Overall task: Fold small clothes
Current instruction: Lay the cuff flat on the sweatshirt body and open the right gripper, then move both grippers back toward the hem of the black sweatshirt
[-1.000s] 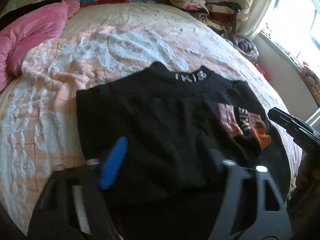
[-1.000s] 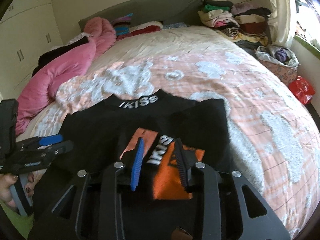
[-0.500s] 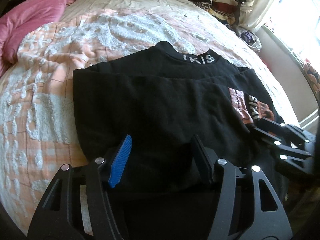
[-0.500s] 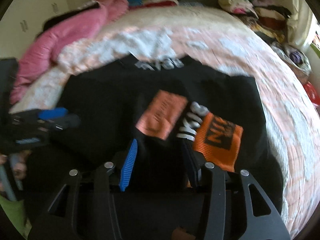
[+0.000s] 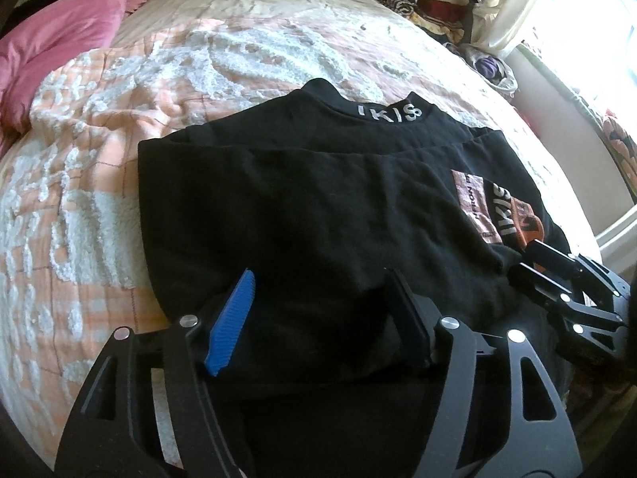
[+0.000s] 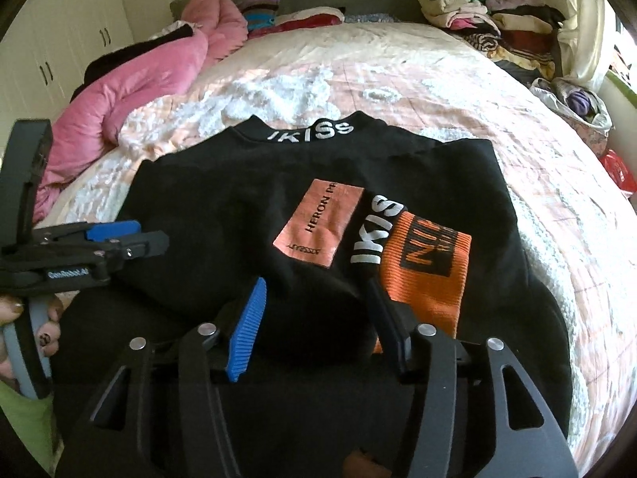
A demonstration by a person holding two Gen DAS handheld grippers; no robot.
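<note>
A black top (image 5: 318, 199) with white lettering on its collar lies flat on the bed, both sleeves folded in over the body. The right sleeve shows a pink patch (image 6: 318, 227) and an orange cuff (image 6: 430, 275). My left gripper (image 5: 320, 279) sits low over the near left hem; its jaws are opening, and the black cloth lies loose between them. My right gripper (image 6: 314, 285) is over the near end of the folded sleeve beside the cuff, jaws also opening, pads off the cloth. Each gripper shows in the other's view: left gripper (image 6: 131, 239), right gripper (image 5: 533, 259).
The peach and white bedspread (image 5: 199, 59) stretches beyond the top. A pink duvet (image 6: 151, 79) is bunched at the far left. Stacked clothes (image 6: 477, 20) fill the far right corner by a curtain and window (image 5: 589, 20). A hand (image 6: 47, 330) holds the left gripper's handle.
Both grippers' jaws have spread wider. The right gripper came down closer to the folded sleeve and let it lie. The left gripper stayed over the near hem.
</note>
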